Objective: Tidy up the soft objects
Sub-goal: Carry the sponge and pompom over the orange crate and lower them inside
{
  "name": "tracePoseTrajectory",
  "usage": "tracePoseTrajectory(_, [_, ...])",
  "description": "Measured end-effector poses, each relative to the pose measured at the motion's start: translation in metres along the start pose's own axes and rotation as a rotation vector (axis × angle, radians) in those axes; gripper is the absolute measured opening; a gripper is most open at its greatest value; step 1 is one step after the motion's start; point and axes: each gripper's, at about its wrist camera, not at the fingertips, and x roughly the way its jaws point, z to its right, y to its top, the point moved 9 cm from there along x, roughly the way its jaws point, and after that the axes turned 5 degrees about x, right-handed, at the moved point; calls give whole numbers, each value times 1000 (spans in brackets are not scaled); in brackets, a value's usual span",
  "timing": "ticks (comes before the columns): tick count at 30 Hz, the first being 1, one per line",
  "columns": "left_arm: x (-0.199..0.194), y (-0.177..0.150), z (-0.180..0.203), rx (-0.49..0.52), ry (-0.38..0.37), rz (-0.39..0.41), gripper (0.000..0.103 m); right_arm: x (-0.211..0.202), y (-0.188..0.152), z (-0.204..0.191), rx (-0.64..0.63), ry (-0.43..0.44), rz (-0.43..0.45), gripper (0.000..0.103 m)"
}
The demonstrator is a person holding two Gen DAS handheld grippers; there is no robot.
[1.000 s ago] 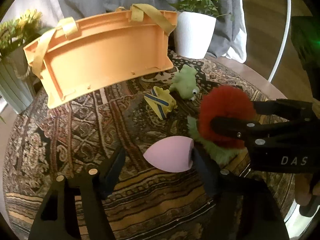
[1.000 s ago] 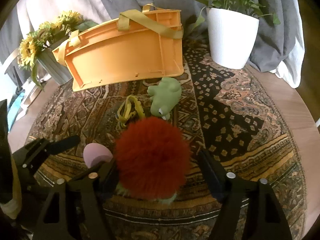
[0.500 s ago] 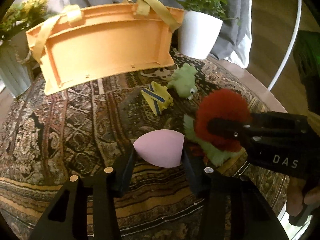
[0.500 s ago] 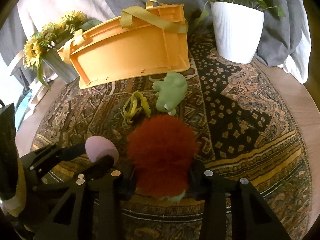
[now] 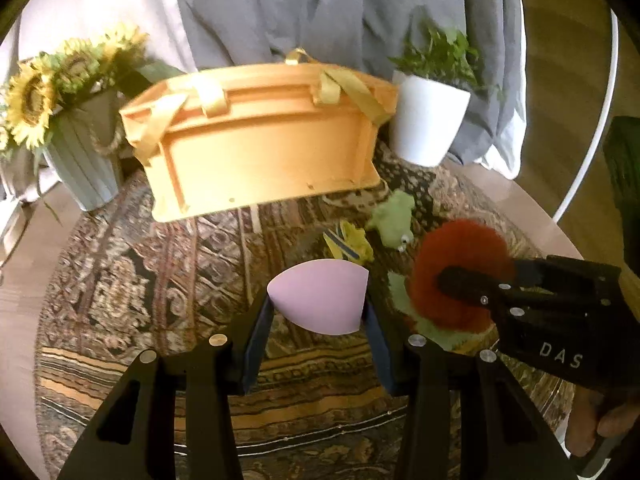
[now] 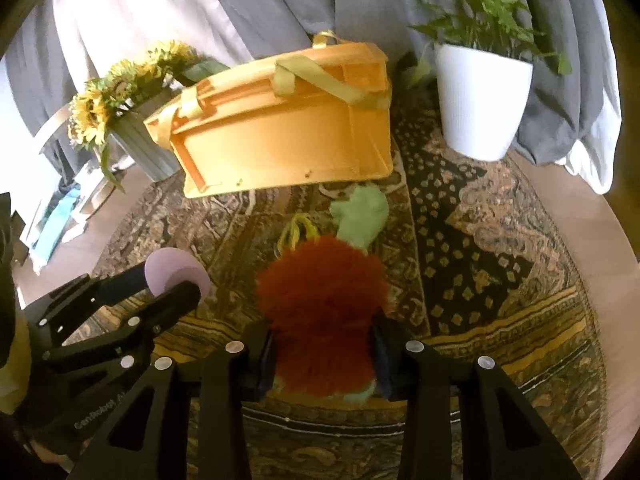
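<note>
My left gripper [image 5: 318, 316] is shut on a pink egg-shaped sponge [image 5: 320, 300] and holds it above the rug; the sponge also shows in the right wrist view [image 6: 176, 272]. My right gripper [image 6: 322, 344] is shut on a red fluffy toy with a green underside [image 6: 320, 316], also seen in the left wrist view [image 5: 456, 272]. A green plush frog [image 6: 362, 218] and a yellow toy with blue stripes [image 5: 348, 242] lie on the rug in front of the orange basket [image 5: 260, 140], which has yellow straps.
A patterned rug [image 5: 140, 280] covers the round table. A white pot with a green plant [image 6: 480, 104] stands at the back right. A grey pot with sunflowers [image 5: 84, 160] stands at the back left. Grey cloth [image 5: 320, 8] hangs behind.
Both grippers closed on their objects and lifted them off the rug. The views tilted up, so the basket and pots now sit nearer the middle.
</note>
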Motion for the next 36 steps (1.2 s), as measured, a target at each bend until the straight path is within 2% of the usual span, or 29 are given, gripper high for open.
tracePoseTrajectory(9, [-29, 21, -16, -17, 77, 51, 45, -16, 16, -16, -12, 21, 49, 37])
tracePoseTrajectory(19, [-56, 45, -31, -42, 118, 108, 45, -42, 48, -35, -31, 23, 144, 37])
tracePoseTrajectory(36, [-104, 109, -57, -28, 196, 277, 45, -81, 109, -70, -60, 62, 314, 37])
